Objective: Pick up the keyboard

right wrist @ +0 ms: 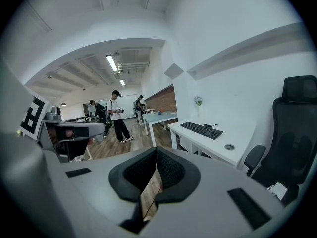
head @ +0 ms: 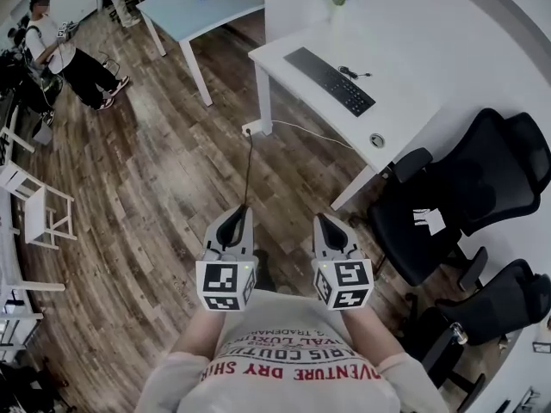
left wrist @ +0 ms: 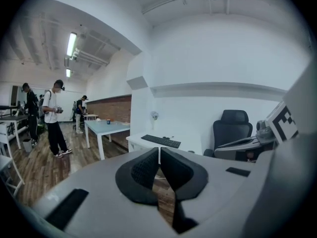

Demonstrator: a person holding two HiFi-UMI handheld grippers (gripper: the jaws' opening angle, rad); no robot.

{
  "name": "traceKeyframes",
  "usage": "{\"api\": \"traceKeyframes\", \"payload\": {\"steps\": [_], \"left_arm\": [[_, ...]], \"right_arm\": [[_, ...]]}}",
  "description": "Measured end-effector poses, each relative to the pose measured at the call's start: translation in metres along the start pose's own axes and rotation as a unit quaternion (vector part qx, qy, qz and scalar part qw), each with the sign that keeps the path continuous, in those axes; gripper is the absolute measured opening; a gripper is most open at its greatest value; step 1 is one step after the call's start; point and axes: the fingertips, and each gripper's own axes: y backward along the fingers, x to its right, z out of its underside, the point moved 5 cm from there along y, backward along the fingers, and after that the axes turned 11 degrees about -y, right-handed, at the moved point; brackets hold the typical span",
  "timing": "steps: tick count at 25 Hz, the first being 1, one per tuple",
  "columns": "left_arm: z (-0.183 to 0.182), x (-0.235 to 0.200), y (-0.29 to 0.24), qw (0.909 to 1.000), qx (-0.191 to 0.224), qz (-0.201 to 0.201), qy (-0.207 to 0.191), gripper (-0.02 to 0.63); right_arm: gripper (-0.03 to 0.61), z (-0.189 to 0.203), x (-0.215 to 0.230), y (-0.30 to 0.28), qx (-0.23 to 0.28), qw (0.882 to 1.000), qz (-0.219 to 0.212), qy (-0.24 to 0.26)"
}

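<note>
A black keyboard (head: 331, 80) lies on a white desk (head: 405, 101) up ahead, well away from both grippers. The left gripper view shows the keyboard (left wrist: 161, 141) small and far off; in the right gripper view the keyboard (right wrist: 201, 130) sits on the desk (right wrist: 223, 143) to the right. My left gripper (head: 238, 214) and right gripper (head: 325, 220) hover side by side over the wood floor, close to my body. Both are shut with nothing between the jaws, as seen at the left gripper (left wrist: 159, 155) and the right gripper (right wrist: 156, 157).
Black office chairs (head: 469, 188) stand right of the desk. A cable (head: 248, 162) runs across the floor from a socket by the desk leg. A light blue table (head: 194, 11) stands farther back. A person (head: 65, 54) stands at the far left beside white stools (head: 39, 209).
</note>
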Motion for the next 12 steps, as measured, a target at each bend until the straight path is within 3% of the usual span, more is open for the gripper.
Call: {"api": "traceKeyframes", "payload": {"steps": [12], "left_arm": [[-0.041,-0.078,-0.151,0.9969,0.033,0.069,-0.017,0.031]], "right_arm": [[0.025,-0.066,0.029,-0.121,0.022,0.997,0.072,-0.002]]}}
